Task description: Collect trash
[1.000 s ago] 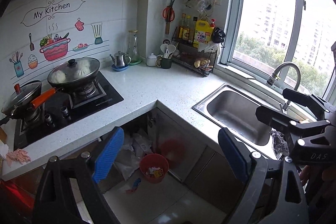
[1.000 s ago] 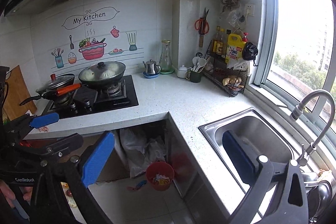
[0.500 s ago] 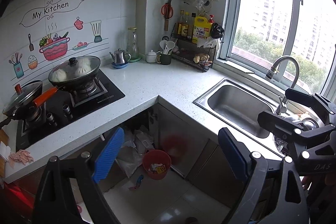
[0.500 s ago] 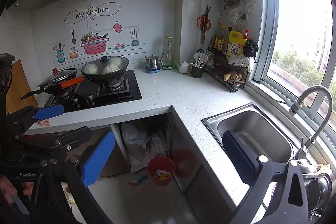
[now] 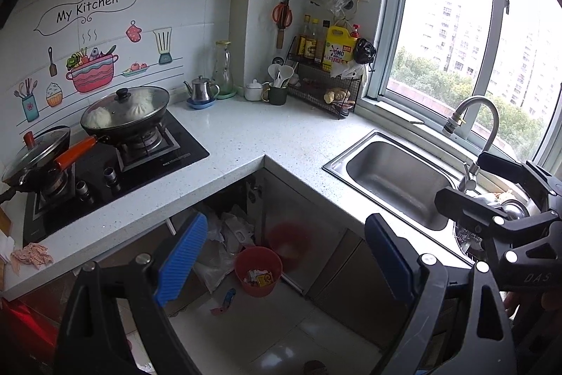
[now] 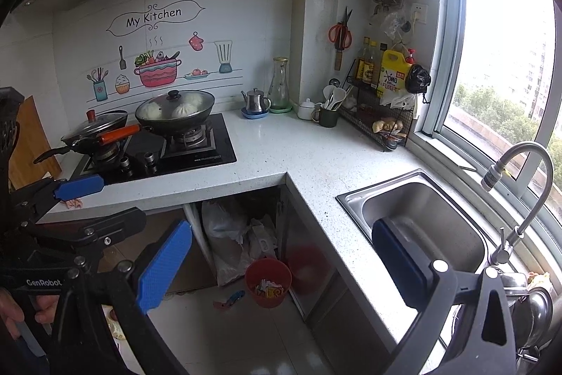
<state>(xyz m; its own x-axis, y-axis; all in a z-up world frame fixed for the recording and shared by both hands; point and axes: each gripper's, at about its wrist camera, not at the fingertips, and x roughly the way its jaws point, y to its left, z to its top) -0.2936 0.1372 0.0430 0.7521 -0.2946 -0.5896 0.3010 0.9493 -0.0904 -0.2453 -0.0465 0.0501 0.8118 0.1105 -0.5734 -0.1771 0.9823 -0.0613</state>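
Note:
A red trash bin (image 5: 258, 271) (image 6: 268, 282) stands on the floor in the counter's inner corner, with wrappers inside. A blue and pink wrapper (image 5: 224, 301) (image 6: 230, 299) lies on the floor just left of it. Pink scraps (image 5: 31, 255) (image 6: 72, 203) lie on the counter's left end. My left gripper (image 5: 284, 259) hangs open and empty above the floor, and it also shows in the right wrist view (image 6: 105, 202). My right gripper (image 6: 281, 264) is open too, nothing between its blue pads; it appears over the sink's right side (image 5: 470, 180).
An L-shaped white counter (image 5: 267, 136) carries a gas hob (image 5: 116, 164) with two lidded pans, a steel sink (image 5: 397, 178) with a tall faucet (image 5: 474, 115), and a bottle rack (image 5: 326, 83). White plastic bags (image 5: 224, 241) fill the open space under the counter.
Both views have shifted only slightly, with the scene sitting a touch higher in the frame. Both grippers stay open and empty.

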